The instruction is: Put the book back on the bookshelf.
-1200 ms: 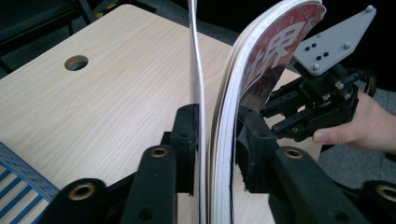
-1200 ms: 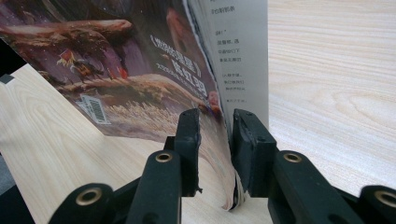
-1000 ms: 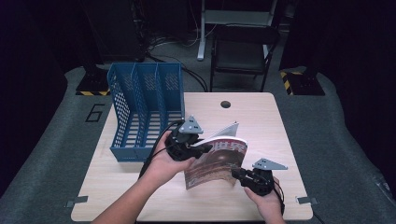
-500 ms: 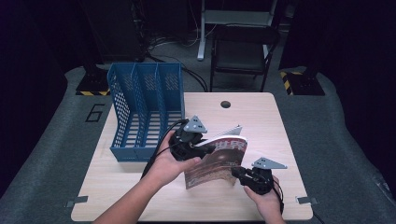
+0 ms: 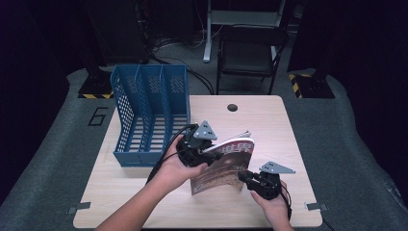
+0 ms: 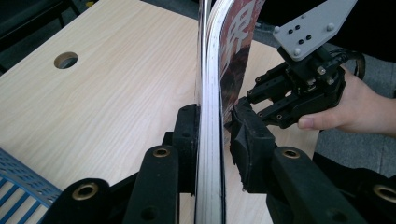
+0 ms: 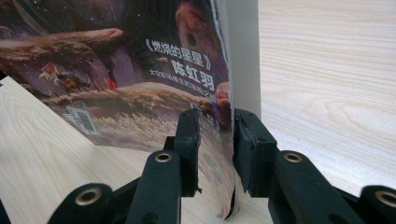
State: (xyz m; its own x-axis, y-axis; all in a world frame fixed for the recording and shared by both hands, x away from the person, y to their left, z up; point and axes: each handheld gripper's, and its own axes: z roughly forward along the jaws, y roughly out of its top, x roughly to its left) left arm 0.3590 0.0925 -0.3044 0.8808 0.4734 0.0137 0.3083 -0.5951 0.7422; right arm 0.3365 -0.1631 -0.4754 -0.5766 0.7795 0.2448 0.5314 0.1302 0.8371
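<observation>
Left gripper point(image 5: 208, 153) is clamped on the magazine point(image 5: 225, 163), jaws nearly together with the page block pinched between the pads; in the left gripper view point(image 6: 212, 128) the stacked page edges run straight up between the two black jaws. Right gripper point(image 5: 246, 177) has the magazine's lower corner, jaws closed on the cover and pages; the right gripper view point(image 7: 215, 126) shows the pads point(image 7: 189, 135) tight on both sides of the sheet.

Magazine point(image 7: 130, 70) is held up off flat, tilted, its bottom edge on or just above the table point(image 5: 269, 125); I can't tell which. Cover faces the person's side, top edge with the red print pointing away toward the far side. It sits just right of the blue file rack point(image 5: 149, 113), apart from it, with the left gripper between the two.

Rack stands near the table's left edge, three slots, open tops, front wall low. Its right wall is just beside the left hand point(image 5: 175, 166), so little room on that side.

Open wood lies right of and beyond the magazine, up to the round cable hole point(image 5: 233, 107) near the far edge. Right hand point(image 5: 272, 204) is close to the near edge. Chair point(image 5: 250, 53) stands beyond the table, well clear.
</observation>
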